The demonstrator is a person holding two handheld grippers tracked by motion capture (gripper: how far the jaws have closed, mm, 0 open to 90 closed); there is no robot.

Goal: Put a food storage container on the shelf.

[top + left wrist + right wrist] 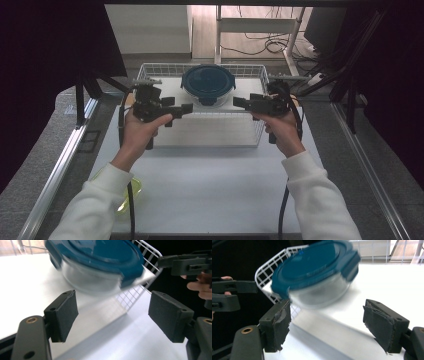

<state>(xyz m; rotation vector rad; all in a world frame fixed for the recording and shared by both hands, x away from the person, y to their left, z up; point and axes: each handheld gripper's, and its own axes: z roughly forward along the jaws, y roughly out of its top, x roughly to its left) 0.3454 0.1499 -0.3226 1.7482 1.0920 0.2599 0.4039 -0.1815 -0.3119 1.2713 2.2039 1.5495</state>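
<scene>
Container between my two tools, that is the relation that counts. My left gripper hangs at about eight o'clock of the lidded glass container, jaws spread wide and empty, pads aimed inward toward the bowl. The container sits on the white shelf inside the wire basket, upright, blue lid on top with its clasp tabs down. It is round, so it has no long axis to line up with; only the tabs break the outline. My right gripper hangs at about four o'clock of it, jaws likewise parted and holding nothing. Both stand near and just short of the glass wall, neither clearly nearer, I judge.
</scene>
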